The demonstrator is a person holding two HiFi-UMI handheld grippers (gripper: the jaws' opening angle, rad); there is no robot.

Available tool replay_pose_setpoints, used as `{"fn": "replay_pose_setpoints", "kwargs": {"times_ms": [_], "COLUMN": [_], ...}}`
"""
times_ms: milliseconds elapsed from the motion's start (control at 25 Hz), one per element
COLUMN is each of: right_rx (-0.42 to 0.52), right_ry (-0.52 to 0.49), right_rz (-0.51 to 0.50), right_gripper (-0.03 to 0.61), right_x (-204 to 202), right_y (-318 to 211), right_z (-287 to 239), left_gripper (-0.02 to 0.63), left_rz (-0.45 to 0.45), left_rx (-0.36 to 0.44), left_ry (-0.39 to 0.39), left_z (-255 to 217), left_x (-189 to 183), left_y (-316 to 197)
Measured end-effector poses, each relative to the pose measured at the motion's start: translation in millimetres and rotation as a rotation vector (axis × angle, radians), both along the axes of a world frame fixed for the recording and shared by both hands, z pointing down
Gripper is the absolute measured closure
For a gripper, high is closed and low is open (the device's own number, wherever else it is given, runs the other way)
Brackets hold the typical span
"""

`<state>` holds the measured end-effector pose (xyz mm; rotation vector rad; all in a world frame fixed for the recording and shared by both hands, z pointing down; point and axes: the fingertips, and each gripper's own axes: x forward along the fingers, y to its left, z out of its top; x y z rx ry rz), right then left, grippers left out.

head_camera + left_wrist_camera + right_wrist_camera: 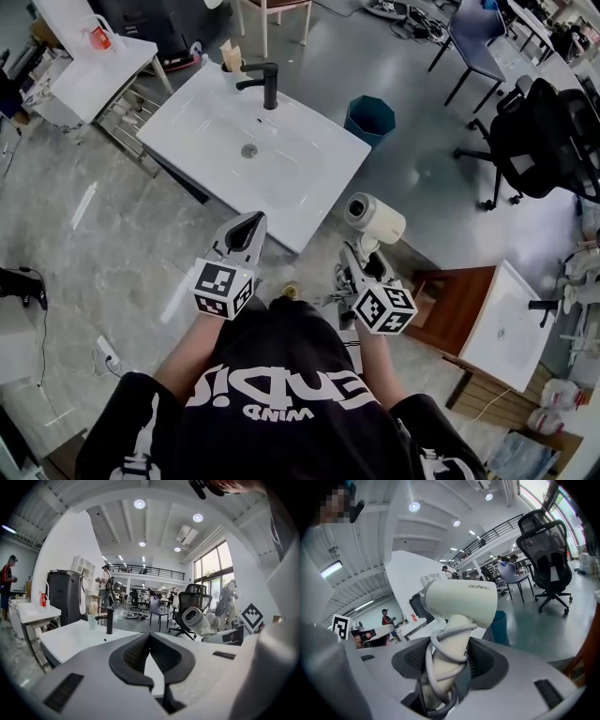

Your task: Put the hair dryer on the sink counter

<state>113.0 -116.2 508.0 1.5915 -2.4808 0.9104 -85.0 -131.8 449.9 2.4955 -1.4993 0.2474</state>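
Right gripper view, right gripper (446, 660) clamped on handle of hair dryer (459, 603), cord (438, 641) coiled round handle, dryer upright, beside sink counter (309, 178), not touching, left gripper (150, 637) jaws together, empty

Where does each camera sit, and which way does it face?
Head view: on the person's head, looking steeply down at the sink counter; shows shirt, left gripper, right gripper.
Left gripper view: on the left gripper, facing the faucet over its closed fingers.
Right gripper view: on the right gripper, looking along fingers clamping the hair dryer.
Shared: the hair dryer shows in all three.
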Motion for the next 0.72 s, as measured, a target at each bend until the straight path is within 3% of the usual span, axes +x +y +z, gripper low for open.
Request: {"fn": "replay_pose_setpoints", "kwargs": {"times_ms": [720], "right_rx": [-0.071], "right_ry": [-0.023], "right_rz": [0.062], "right_gripper": [0.336], "right_x": [-21], "right_y": [-74], "right_z": [10], "left_gripper": [0.604], "left_rz": [0.128], "left_rx": [-0.016], "left_ry": [0.006], "left_z": [16], "left_x": [6], "left_y": [-95]}}
